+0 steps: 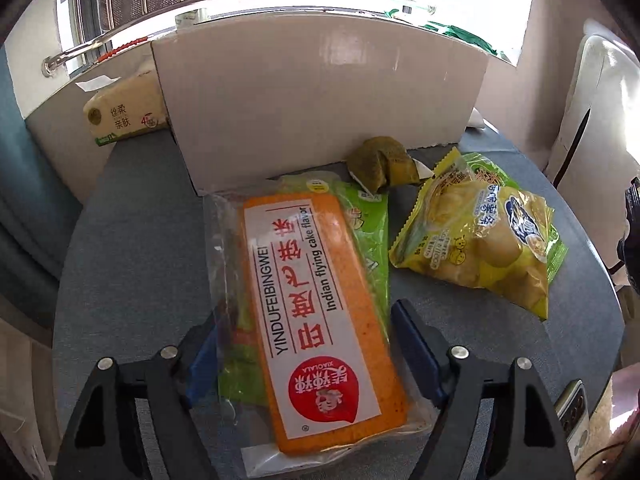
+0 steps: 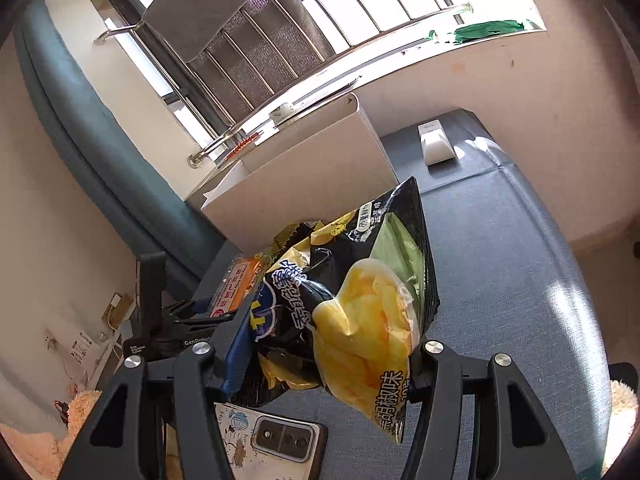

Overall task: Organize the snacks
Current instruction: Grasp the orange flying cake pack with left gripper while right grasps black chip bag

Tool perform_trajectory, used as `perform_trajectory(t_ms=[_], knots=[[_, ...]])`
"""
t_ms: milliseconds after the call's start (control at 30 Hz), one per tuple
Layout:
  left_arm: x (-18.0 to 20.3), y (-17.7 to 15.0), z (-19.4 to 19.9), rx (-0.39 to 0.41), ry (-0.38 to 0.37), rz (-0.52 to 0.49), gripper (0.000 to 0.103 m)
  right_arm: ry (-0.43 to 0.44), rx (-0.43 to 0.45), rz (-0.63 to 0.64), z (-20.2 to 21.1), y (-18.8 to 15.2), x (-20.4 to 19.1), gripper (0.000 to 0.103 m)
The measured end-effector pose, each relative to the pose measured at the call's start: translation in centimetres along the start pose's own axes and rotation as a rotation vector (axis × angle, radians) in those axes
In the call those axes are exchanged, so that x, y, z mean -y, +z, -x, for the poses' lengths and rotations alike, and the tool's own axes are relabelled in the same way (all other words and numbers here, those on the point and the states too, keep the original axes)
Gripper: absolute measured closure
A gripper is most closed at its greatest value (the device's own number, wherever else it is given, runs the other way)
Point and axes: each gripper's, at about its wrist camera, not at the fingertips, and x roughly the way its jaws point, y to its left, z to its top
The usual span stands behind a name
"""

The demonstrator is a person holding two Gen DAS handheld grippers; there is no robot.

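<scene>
In the left wrist view an orange snack pack (image 1: 320, 316) in clear wrap lies on a green packet (image 1: 364, 232) on the blue-grey table. My left gripper (image 1: 306, 344) is open, its blue pads either side of the orange pack. A yellow-green chip bag (image 1: 480, 232) and a small olive packet (image 1: 384, 164) lie to the right, in front of a white cardboard box (image 1: 316, 96). In the right wrist view my right gripper (image 2: 324, 344) is shut on a black and yellow chip bag (image 2: 348, 300), held above the table near the box (image 2: 304, 184).
A tissue pack (image 1: 124, 114) stands left of the box. A phone (image 2: 280, 440) lies at the table's near edge. A white wedge-shaped object (image 2: 436, 144) sits at the far end of the table (image 2: 520, 260). A window rail and wall lie behind the box.
</scene>
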Motion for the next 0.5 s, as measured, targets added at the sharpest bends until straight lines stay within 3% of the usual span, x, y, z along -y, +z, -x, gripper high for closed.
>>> perform_trajectory(t_ms=[233, 500], knots=[[-1.4, -1.3, 2.6, 0.039, -0.071, 0.010, 0.027, 0.010, -0.026, 0.000, -0.8, -0.6, -0.1, 0.040], [-1.3, -2.4, 3.0, 0.030, -0.048, -0.026, 0.022, 0.015, -0.059, 0.030, -1.8, -0.9, -1.0, 0.040]])
